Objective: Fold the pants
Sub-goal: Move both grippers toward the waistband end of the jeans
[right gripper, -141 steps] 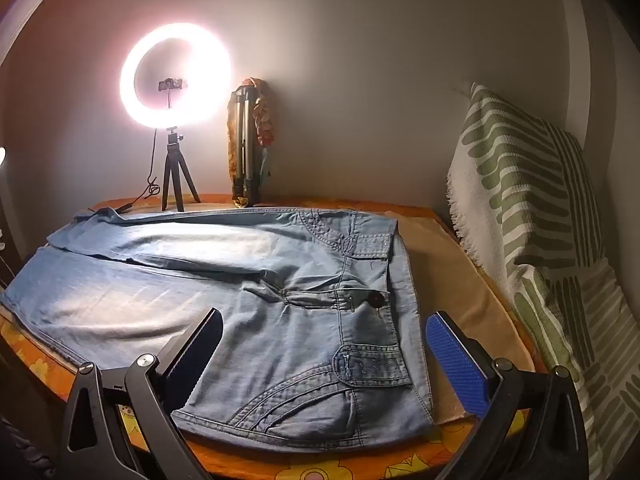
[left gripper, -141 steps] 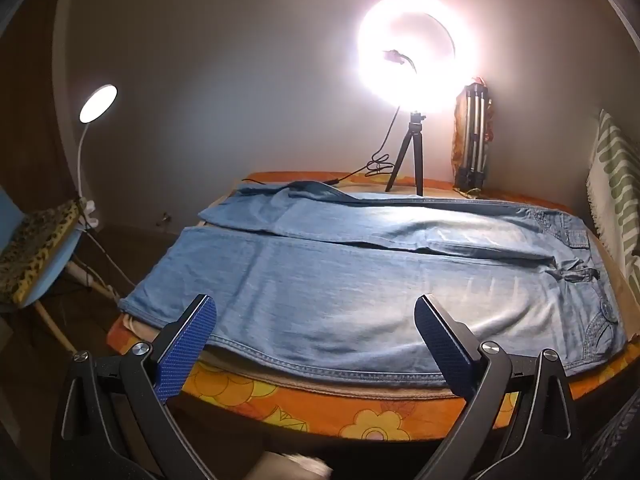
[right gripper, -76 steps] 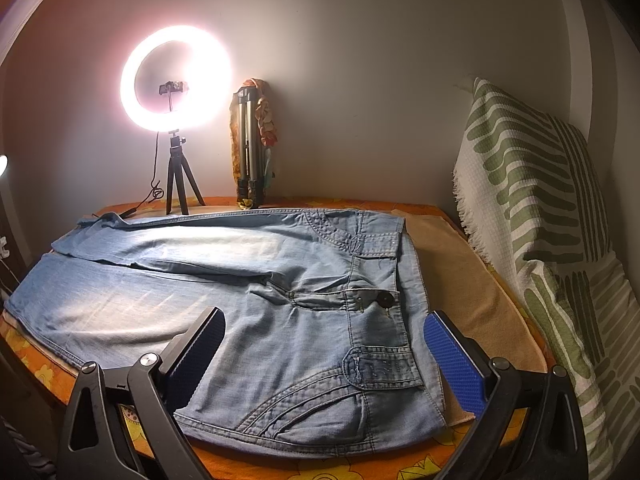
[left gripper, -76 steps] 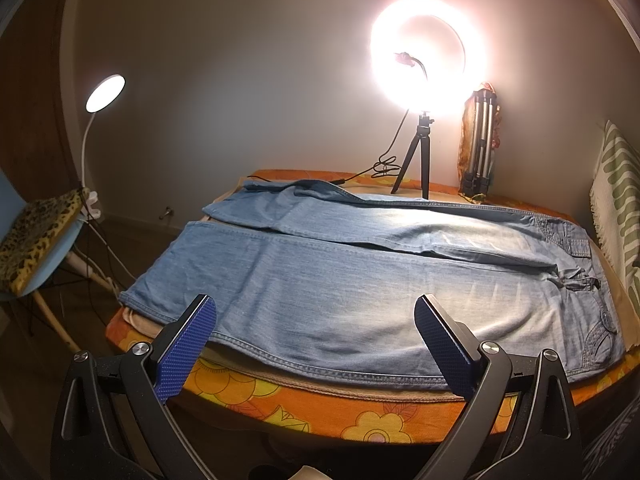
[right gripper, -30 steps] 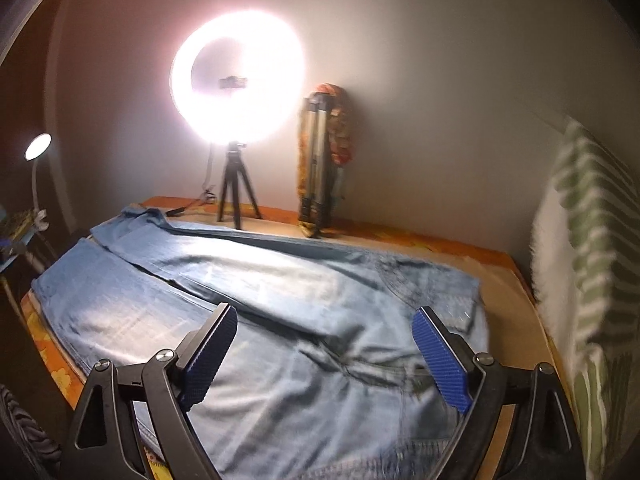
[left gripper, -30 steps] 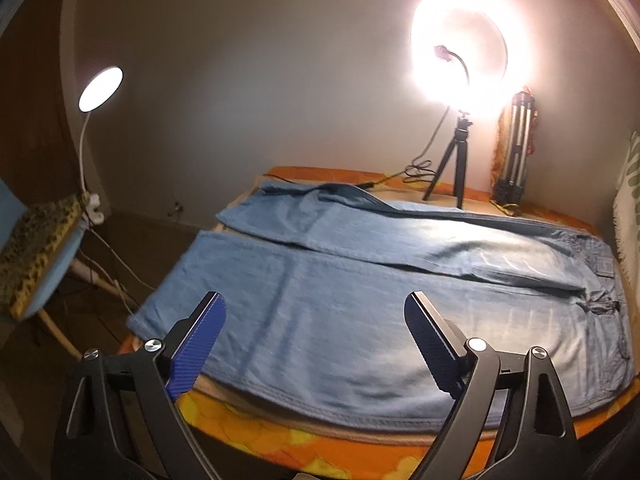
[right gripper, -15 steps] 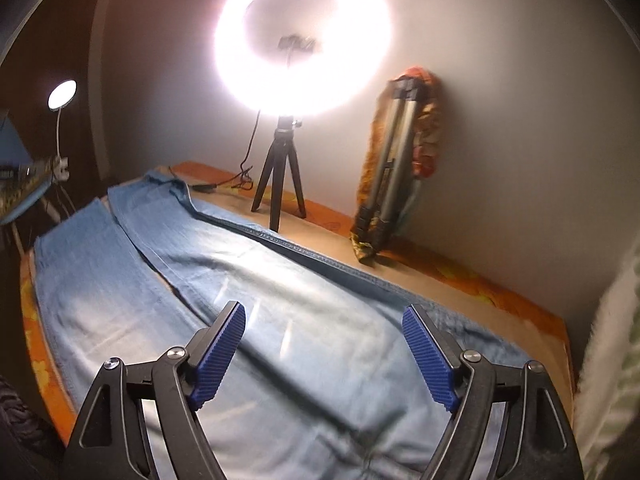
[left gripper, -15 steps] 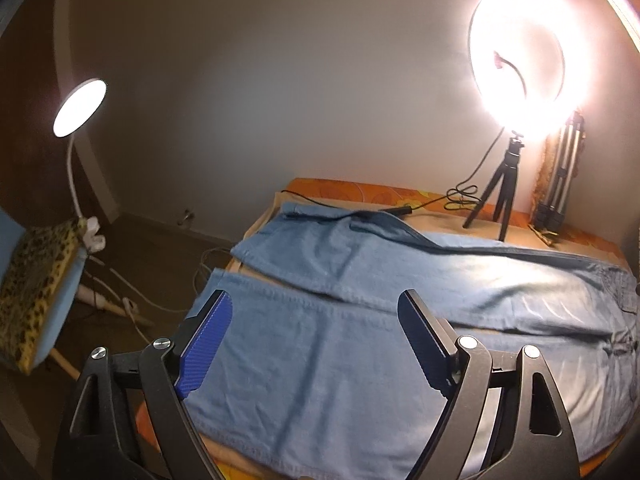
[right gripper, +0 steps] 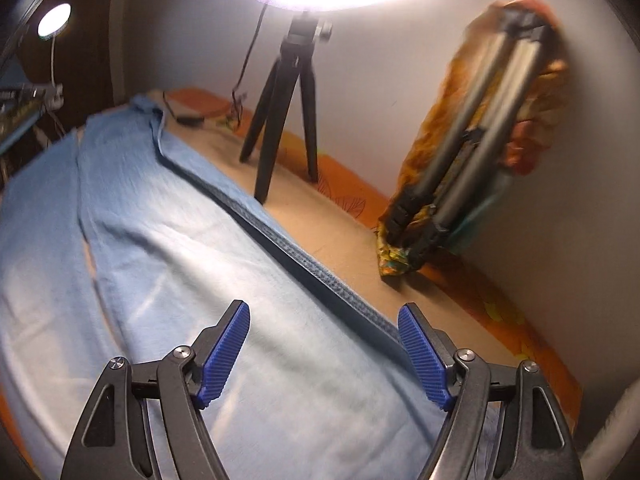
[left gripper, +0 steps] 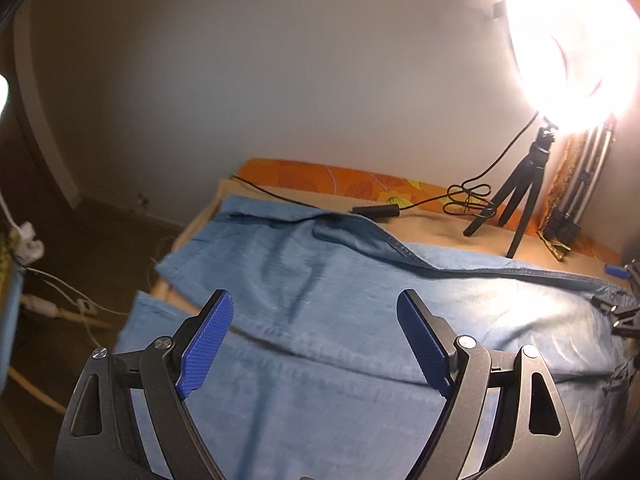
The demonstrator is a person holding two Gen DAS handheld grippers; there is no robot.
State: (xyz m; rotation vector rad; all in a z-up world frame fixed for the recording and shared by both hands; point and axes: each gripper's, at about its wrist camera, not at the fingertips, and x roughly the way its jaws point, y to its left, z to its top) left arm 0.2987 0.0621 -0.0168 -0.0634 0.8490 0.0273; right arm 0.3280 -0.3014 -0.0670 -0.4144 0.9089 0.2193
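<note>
Along the far edge of the bed (left gripper: 320, 178), by the wall, you had the pants (left gripper: 328, 320) laid out flat and full length, one leg beside the other with a narrow strip of the tan cover showing between them. That flat spread looked deliberate: with both legs smoothed and their long side seam (right gripper: 280, 240) running straight along the far side, the first fold could bring one leg over the other without bunching. The ring light tripod (right gripper: 286, 120) stood on the bed just beyond that seam, and a folded tripod (right gripper: 460, 160) in an orange cloth leaned against the wall near the far corner, both clear of the denim.

Your left gripper (left gripper: 312, 344) hung above the far leg near the hem end, its blue pads spread wide with only air between them, touching nothing. Your right gripper (right gripper: 324, 356) hovered over the same leg toward the waist end, with the seam passing beneath its right-hand pad; its jaws were closing, yet the pads had not met the cloth and nothing was pinched. I judge you were lining both up on the far edge of the pants to lift it together.
</note>
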